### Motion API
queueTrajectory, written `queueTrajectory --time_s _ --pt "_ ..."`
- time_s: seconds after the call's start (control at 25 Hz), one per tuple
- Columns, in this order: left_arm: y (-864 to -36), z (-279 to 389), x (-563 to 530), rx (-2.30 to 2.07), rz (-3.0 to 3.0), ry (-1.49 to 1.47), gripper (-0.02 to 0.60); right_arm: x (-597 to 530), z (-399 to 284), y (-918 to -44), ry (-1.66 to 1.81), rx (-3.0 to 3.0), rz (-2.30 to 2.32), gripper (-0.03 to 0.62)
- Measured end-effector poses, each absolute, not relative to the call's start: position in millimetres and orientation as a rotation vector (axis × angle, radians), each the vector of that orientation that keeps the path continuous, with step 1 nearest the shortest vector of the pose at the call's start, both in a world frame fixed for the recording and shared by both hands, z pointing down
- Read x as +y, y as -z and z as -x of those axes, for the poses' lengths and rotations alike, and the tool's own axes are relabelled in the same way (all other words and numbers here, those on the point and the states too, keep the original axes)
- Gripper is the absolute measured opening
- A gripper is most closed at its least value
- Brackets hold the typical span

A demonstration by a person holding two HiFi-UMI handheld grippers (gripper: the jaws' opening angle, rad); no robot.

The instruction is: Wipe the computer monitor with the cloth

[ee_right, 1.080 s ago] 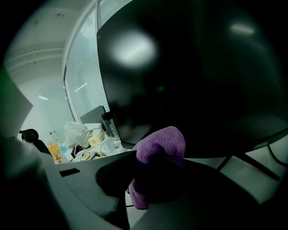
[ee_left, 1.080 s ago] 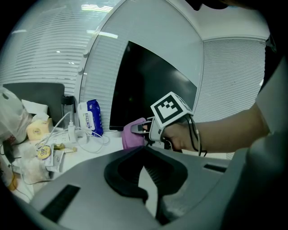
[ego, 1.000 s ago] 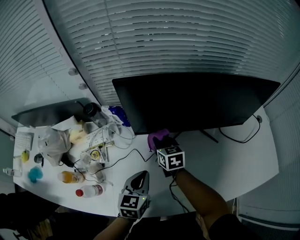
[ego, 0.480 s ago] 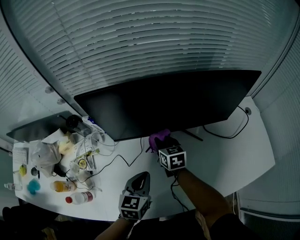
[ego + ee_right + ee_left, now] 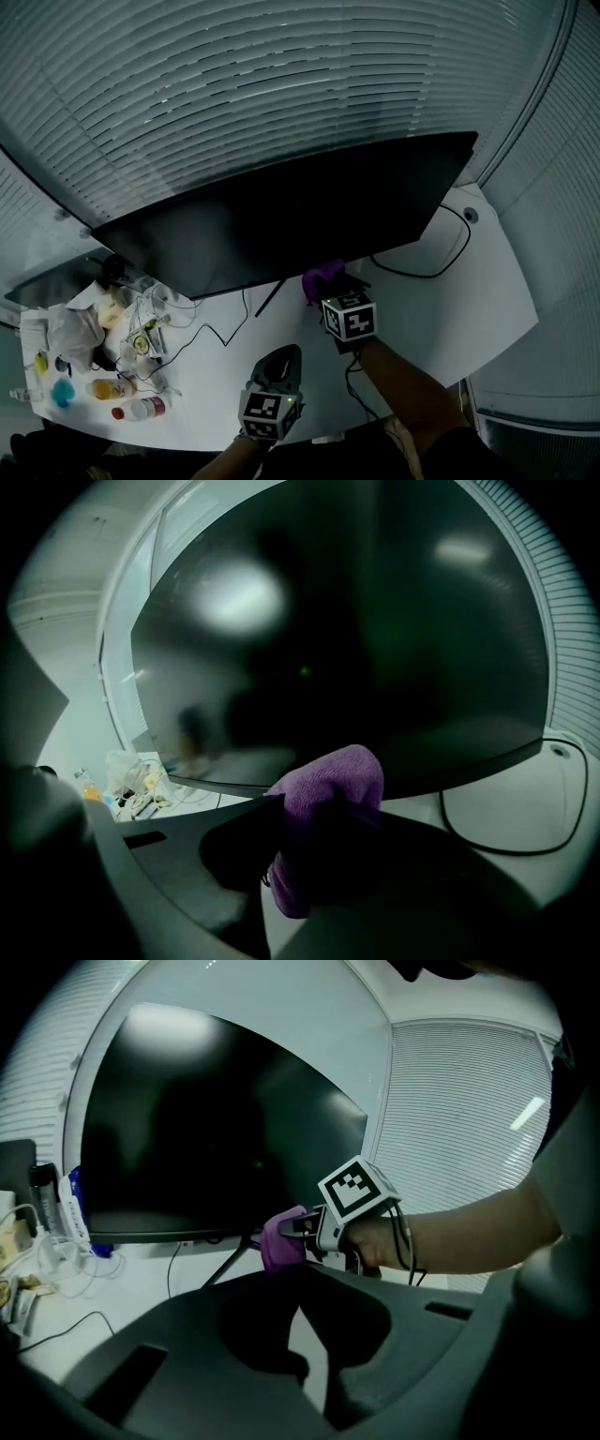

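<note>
A wide black flat computer monitor (image 5: 281,220) stands on a white curved desk (image 5: 450,300), its screen dark, with pale slatted window blinds (image 5: 234,84) behind it. The right gripper (image 5: 330,284) is just below the middle of the monitor's lower edge, its jaws clamped on a bunched purple microfibre cloth (image 5: 322,275). In the right gripper view the cloth (image 5: 323,799) bulges up between the jaws, its top just at the monitor's (image 5: 356,639) bottom rim; I cannot tell whether it touches the screen.

The left gripper (image 5: 281,358) sits well in front of the monitor, near the desk's front edge. Its jaw tips meet and nothing is between them. From its view the cloth (image 5: 281,1246) shows under the monitor's (image 5: 216,1129) lower right corner.

A thin black cable (image 5: 441,258) loops on the desk to the monitor's right. To its left lies clutter: a clear plastic bag (image 5: 75,328), an orange bottle (image 5: 105,387) and a red-capped bottle (image 5: 141,409).
</note>
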State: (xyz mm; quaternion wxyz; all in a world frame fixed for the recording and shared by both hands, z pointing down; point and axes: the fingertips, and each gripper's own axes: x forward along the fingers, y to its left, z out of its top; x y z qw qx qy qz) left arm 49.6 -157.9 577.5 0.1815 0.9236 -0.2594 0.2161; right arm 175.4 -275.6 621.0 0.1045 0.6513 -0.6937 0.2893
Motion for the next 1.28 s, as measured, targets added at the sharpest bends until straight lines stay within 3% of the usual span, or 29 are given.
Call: queueTrajectory --time_s 1.28 --pt "-584 -256 -111 -0.619 -2.659 -0.651 0.006 -205 -403 -643 -0.918 -1.932 -2.042 0.08"
